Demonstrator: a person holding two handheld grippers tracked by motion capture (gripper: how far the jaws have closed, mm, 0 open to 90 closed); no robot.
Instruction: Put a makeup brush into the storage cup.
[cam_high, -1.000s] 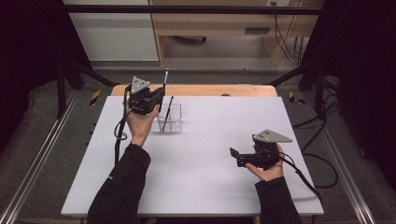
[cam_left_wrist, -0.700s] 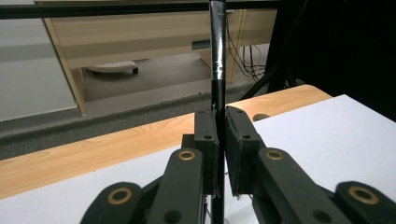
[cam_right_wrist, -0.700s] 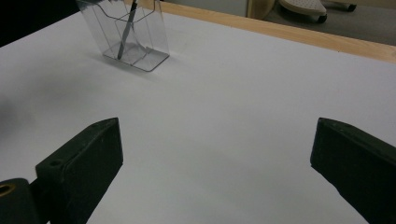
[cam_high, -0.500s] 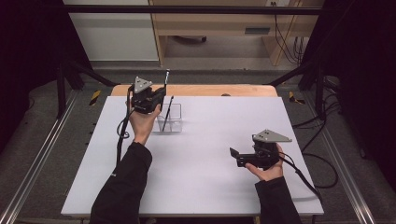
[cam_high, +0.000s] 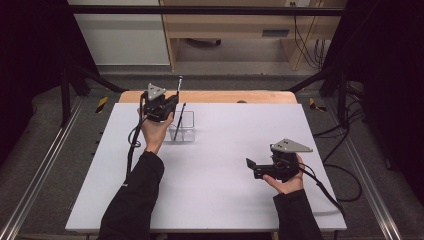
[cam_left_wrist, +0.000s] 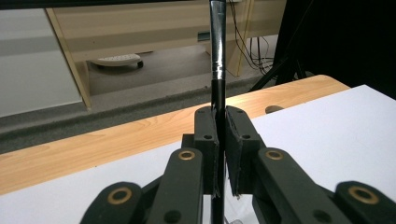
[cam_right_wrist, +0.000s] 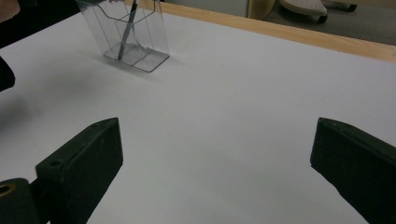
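Dark curtains close in both sides of the room, and a pale wooden desk (cam_high: 235, 22) stands on the grey floor beyond the far edge. Nearer, a white matte surface (cam_high: 210, 190) lies flat over a wood board (cam_high: 225, 96) whose light grain shows as a strip along the far side. Metal rails (cam_high: 45, 165) run down the left and right, with black cables (cam_high: 345, 165) looping on the floor at the right.

At the far left of the surface stands a clear plastic holder (cam_high: 182, 127), square-walled and divided into compartments, with one thin dark pen (cam_high: 179, 120) leaning inside it. Nothing stands between the holder and either hand.

Just left of the holder, the left gripper (cam_high: 172, 100) is raised in the person's hand, its jaws clamped on a slim black brush (cam_left_wrist: 217, 70) with a shiny metal ferrule; the stick points up and away past the far edge. Its lower end is hidden, so it possibly reaches into the holder. Against the earlier frames this hand sits slightly lower and closer to the holder's rim.

Well apart, at the near right, the right gripper (cam_high: 251, 167) is unmoved, lying level with its jaws spread wide and bare surface between them.
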